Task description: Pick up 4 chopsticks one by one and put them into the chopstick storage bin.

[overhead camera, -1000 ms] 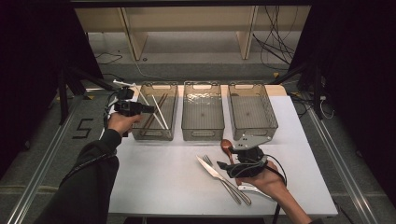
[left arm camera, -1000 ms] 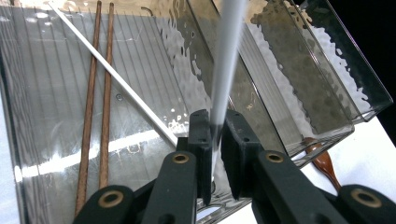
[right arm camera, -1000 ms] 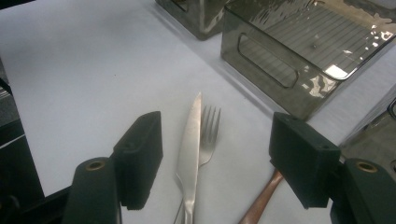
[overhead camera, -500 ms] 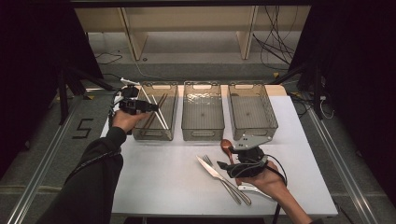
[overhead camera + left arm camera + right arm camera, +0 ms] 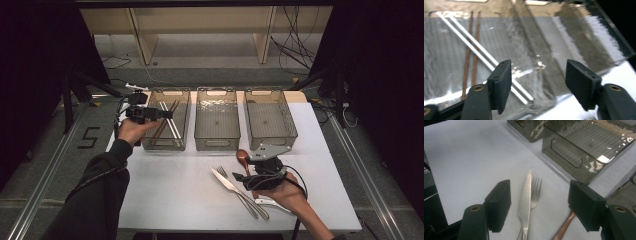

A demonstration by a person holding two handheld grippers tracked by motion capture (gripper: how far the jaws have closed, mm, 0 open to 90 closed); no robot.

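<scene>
A white table (image 5: 175, 195) carries three clear bins in a row along its far edge, with open white surface taking up the near half. The left gripper (image 5: 167, 114) hangs over the left bin (image 5: 150, 142) at about 10 o'clock from the table's middle, held level and pointing toward 3 o'clock, the forearm coming up from 7 o'clock in a dark sleeve. Its jaws have just been opening and stand wide with nothing between them. Below them, on the bin floor, lie two brown chopsticks (image 5: 467, 72) and two white chopsticks (image 5: 477, 53), crossing each other at a slant. The middle bin (image 5: 216, 142) and right bin (image 5: 272, 140) sit just beside it, narrow gaps between them. The right gripper (image 5: 240, 176) rests low near the table's front edge at about 5 o'clock, pointing toward 10 o'clock, jaws wide and holding nothing. Ahead of its jaws a knife (image 5: 525, 200) and fork (image 5: 535, 192) lie side by side, touching; a copper spoon (image 5: 243, 156) lies just right of them, close to the middle bin's near wall. A white utensil (image 5: 270, 203) lies by the right hand (image 5: 285, 192).
</scene>
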